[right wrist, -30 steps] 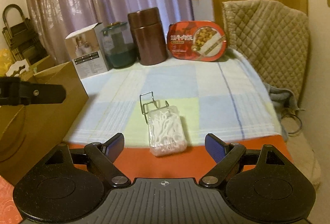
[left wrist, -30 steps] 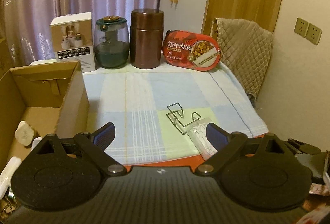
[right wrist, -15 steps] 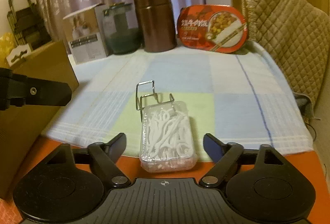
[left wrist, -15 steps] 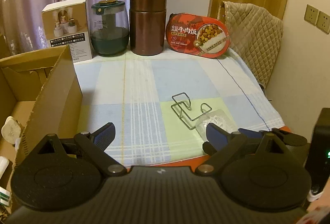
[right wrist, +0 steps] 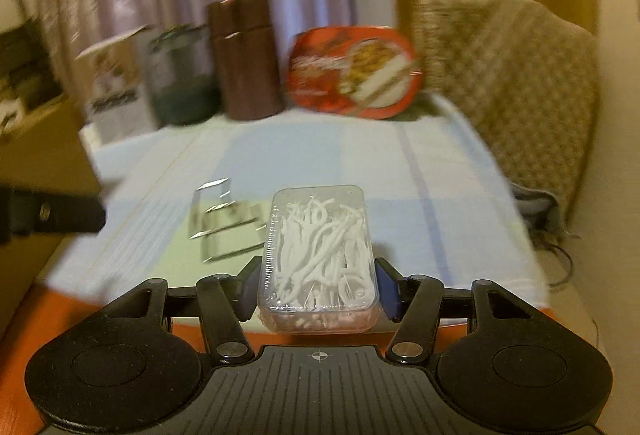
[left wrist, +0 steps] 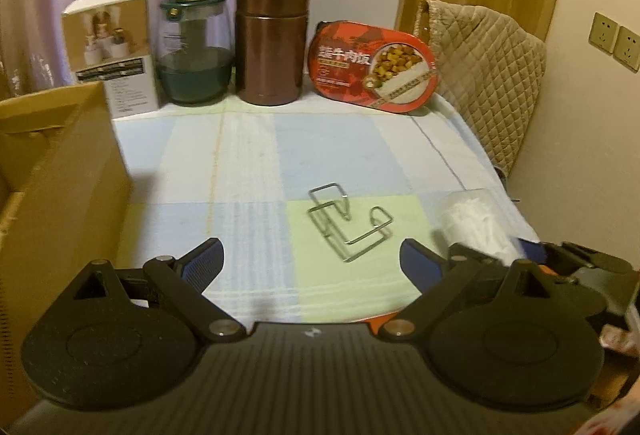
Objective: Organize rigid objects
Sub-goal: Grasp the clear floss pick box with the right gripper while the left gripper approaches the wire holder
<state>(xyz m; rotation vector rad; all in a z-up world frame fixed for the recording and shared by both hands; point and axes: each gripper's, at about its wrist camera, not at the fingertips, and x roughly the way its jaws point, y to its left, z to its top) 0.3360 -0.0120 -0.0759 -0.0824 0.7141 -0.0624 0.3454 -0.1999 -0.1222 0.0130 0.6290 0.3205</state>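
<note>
The right gripper (right wrist: 318, 285) has just been closing on the clear plastic box of white floss picks (right wrist: 318, 255) at lower centre, apparently gripping it, though blur hides contact. The left gripper (left wrist: 310, 259) hangs wide open, empty. Next comes lifting it towards the brown cardboard box (left wrist: 60, 171) at left.

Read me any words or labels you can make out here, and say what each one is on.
"牛肉饭" in large white characters on the red meal box; its first character and the small print are blurred.
White box: dark label bands, too small to read.
Green jar: faint print, unreadable.
Brown flask: no text.
</note>
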